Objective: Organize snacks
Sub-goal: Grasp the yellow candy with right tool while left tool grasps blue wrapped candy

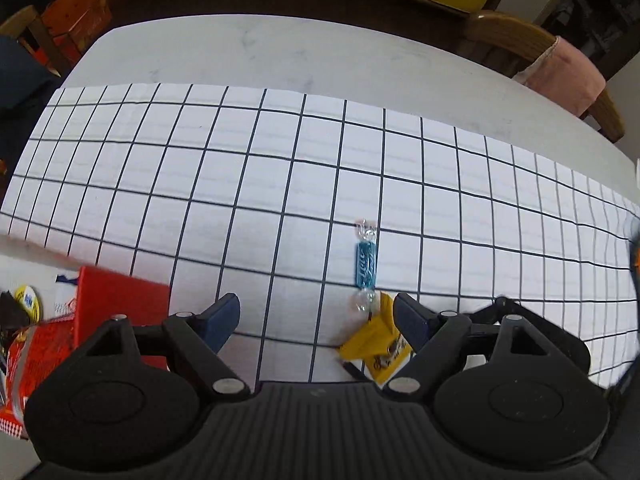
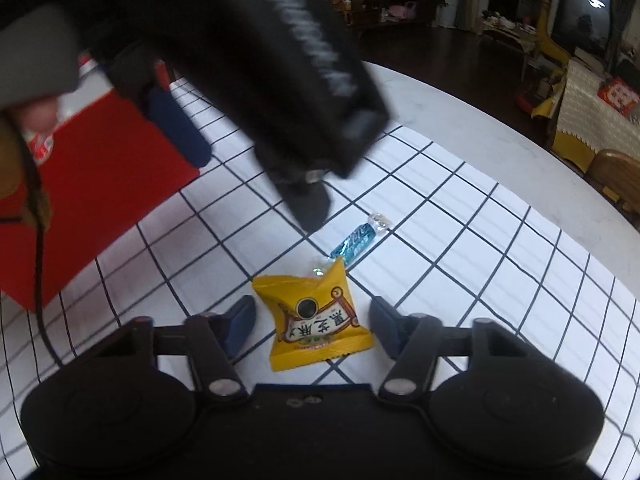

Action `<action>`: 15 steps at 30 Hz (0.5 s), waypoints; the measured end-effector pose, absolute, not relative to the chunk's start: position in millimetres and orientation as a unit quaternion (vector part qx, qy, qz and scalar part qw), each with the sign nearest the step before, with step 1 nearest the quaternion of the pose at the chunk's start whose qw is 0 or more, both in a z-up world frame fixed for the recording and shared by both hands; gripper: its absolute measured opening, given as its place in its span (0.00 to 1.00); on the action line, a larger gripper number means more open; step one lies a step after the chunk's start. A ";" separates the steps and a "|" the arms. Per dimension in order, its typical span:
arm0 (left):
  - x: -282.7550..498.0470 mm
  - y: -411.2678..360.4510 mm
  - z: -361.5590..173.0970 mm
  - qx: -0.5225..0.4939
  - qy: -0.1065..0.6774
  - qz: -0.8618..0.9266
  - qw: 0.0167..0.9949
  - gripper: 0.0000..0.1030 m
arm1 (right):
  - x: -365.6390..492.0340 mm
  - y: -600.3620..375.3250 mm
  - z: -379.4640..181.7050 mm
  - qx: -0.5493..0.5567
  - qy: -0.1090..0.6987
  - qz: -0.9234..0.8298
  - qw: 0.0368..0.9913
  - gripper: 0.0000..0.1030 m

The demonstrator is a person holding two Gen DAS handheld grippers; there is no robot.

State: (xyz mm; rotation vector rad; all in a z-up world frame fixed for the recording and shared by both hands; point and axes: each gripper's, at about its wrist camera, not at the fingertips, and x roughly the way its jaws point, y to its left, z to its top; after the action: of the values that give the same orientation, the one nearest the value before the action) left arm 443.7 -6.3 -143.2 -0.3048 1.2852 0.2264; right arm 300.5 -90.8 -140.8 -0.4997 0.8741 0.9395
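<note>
Yellow packet (image 2: 316, 316) between right tongs' (image 2: 312, 320) unclenched pads, untouched; blue candy (image 2: 354, 242) beyond; left tongs (image 1: 316, 316) released, hovering.

A home, living and dining room. White round counter (image 1: 280, 48) under a grid-patterned cloth (image 1: 240, 168); a wooden chair with pink cushion (image 1: 560, 76) just beyond the counter; well behind it, a cluttered sideboard (image 2: 392, 0), dark wood floor (image 2: 460, 52), and lace-and-yellow covered furniture (image 2: 592, 120).
</note>
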 end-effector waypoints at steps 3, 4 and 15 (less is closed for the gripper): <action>454.1 -11.3 -148.9 -0.131 0.596 0.104 0.785 0.82 | 299.6 -92.1 -141.4 -0.232 0.396 0.436 0.774 0.49; 457.2 -12.8 -151.1 -0.127 0.597 0.104 0.786 0.82 | 299.6 -93.0 -141.2 -0.229 0.395 0.435 0.776 0.44; 486.4 -30.0 -176.9 -0.099 0.591 0.100 0.794 0.81 | 303.7 -130.3 -125.2 -0.139 0.427 0.408 0.795 0.32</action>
State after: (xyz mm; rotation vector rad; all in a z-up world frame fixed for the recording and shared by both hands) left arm 486.4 -30.0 -176.9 -0.2128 1.2699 0.2145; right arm 303.7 -130.3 -125.2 -0.2985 0.9168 0.8762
